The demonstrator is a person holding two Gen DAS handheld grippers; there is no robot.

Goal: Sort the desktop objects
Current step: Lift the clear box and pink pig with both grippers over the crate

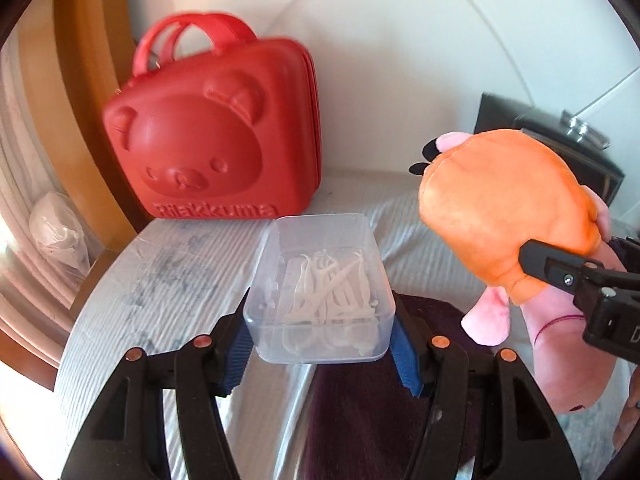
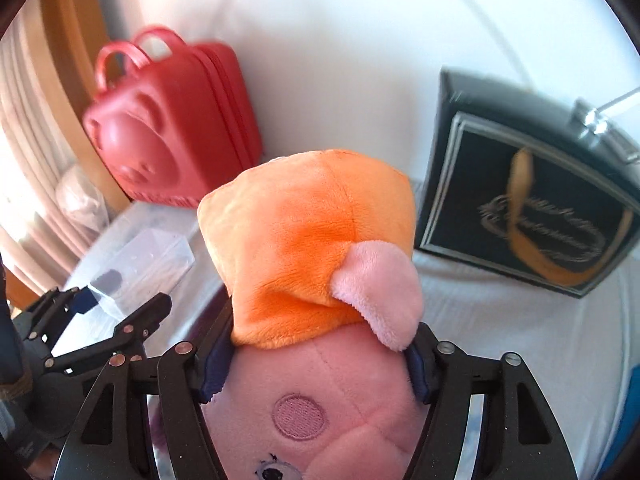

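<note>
My left gripper [image 1: 320,340] is shut on a clear plastic box of white floss picks [image 1: 320,288], held above the white cloth surface; the box also shows in the right wrist view [image 2: 148,256], with the left gripper [image 2: 120,312] around it. My right gripper [image 2: 320,364] is shut on a pink plush toy with an orange dress [image 2: 312,248], its blue pads pressing both sides. The plush also shows in the left wrist view [image 1: 500,216], held to the right of the box with a right-gripper finger [image 1: 552,268] on it.
A red Rilakkuma bear case [image 1: 212,140] stands upright at the back left against the wall. A dark gift box [image 2: 528,208] leans at the back right. A dark purple object [image 1: 360,400] lies under the box. The white cloth [image 2: 520,340] covers the surface.
</note>
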